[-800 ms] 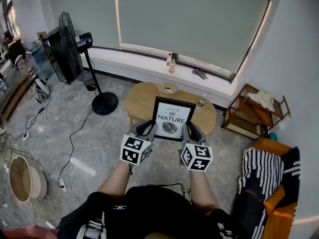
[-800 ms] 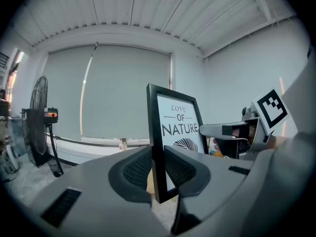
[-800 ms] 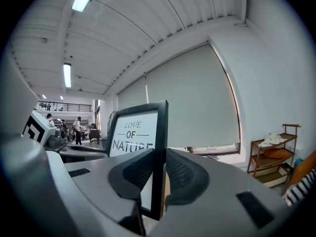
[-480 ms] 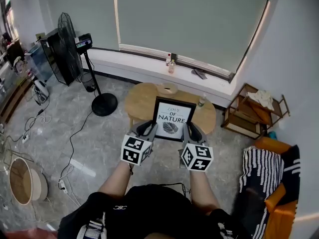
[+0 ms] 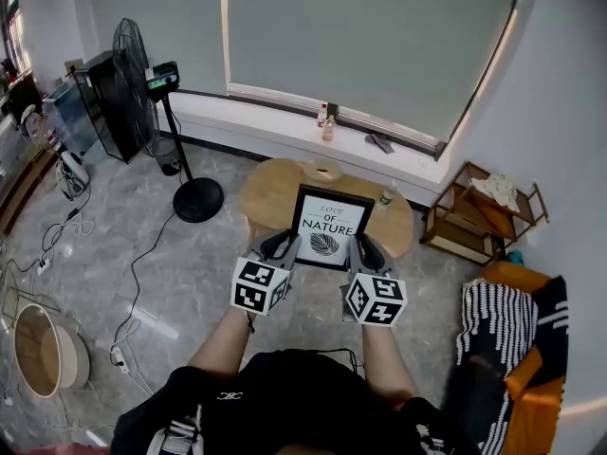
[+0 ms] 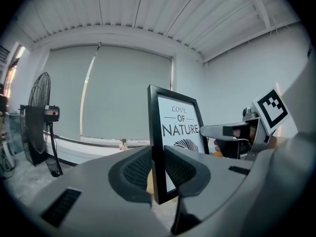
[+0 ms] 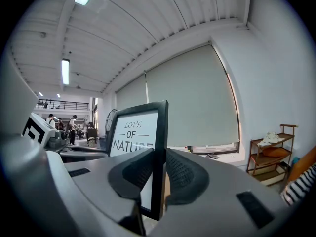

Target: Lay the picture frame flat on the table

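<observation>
A black picture frame with a white "Love of Nature" print is held upright in the air between both grippers, above the near edge of a round wooden table. My left gripper is shut on the frame's left edge. My right gripper is shut on the frame's right edge. In the left gripper view the right gripper shows past the print.
A roll of tape and a small bottle sit on the table's far side. A standing fan is at the left, a wooden shelf at the right, a window ledge with bottles behind.
The frame and both grippers have hardly shifted; the head view has drifted slightly.
</observation>
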